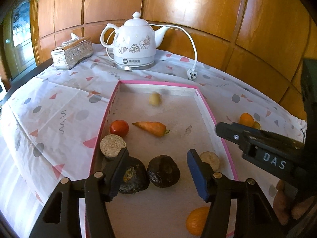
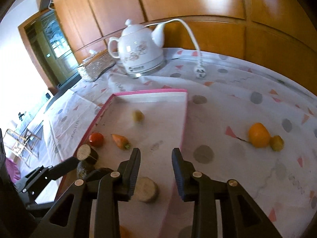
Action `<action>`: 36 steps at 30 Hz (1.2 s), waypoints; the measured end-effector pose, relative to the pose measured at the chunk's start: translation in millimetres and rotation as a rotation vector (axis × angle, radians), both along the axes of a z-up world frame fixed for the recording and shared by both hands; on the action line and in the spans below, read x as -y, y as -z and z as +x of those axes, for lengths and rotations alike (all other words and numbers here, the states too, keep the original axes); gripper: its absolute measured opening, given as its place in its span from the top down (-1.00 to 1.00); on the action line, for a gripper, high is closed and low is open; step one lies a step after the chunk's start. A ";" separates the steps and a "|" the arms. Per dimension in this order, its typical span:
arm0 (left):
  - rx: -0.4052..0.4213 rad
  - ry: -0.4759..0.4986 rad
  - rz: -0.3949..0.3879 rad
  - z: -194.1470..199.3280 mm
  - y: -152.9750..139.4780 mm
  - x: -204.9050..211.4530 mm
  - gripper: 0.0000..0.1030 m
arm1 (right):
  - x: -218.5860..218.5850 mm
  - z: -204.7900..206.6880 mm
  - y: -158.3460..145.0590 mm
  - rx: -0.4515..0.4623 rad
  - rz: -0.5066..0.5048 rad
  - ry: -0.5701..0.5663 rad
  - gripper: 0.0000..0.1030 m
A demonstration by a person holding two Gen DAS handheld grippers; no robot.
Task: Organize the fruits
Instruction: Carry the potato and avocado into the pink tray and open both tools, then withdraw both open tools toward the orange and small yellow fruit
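A pink-rimmed tray (image 1: 112, 103) (image 2: 150, 92) holds a small yellow fruit (image 1: 154, 99) (image 2: 138, 115), blurred near its far end, a carrot (image 1: 151, 128) (image 2: 120, 140), a tomato (image 1: 119, 128) (image 2: 96, 139), two dark fruits (image 1: 163, 171), two cut cork-like discs (image 1: 113, 144) (image 2: 146, 189) and an orange (image 1: 196, 221). My left gripper (image 1: 156, 175) is open and empty above the dark fruits. My right gripper (image 2: 156, 175) is open and empty over the tray's right rim. An orange fruit (image 2: 259, 135) (image 1: 246, 119) and a small yellow fruit (image 2: 277, 142) lie on the tablecloth to the right.
A white electric kettle (image 1: 134, 42) (image 2: 141, 51) with its cord and plug (image 1: 191, 75) (image 2: 200, 73) stands at the back. A silver tissue box (image 1: 72, 52) (image 2: 95, 67) is to its left. Wooden wall panels close the back.
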State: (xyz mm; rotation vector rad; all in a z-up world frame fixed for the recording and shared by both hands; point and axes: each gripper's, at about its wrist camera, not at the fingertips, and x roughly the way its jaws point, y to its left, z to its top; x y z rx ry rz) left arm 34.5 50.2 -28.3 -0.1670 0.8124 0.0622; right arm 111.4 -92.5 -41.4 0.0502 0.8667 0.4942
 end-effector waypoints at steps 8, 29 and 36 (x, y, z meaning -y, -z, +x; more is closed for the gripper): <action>0.003 0.020 0.017 -0.3 -2.6 11.1 -0.25 | 48.5 -11.8 6.9 0.006 -0.006 0.134 0.36; 0.007 0.233 0.080 10.7 -7.8 84.9 -0.27 | 152.8 -12.3 39.7 -0.020 -0.073 0.410 0.36; -0.002 0.271 0.077 18.4 -5.5 100.9 -0.27 | 158.9 16.2 40.2 -0.015 -0.081 0.414 0.36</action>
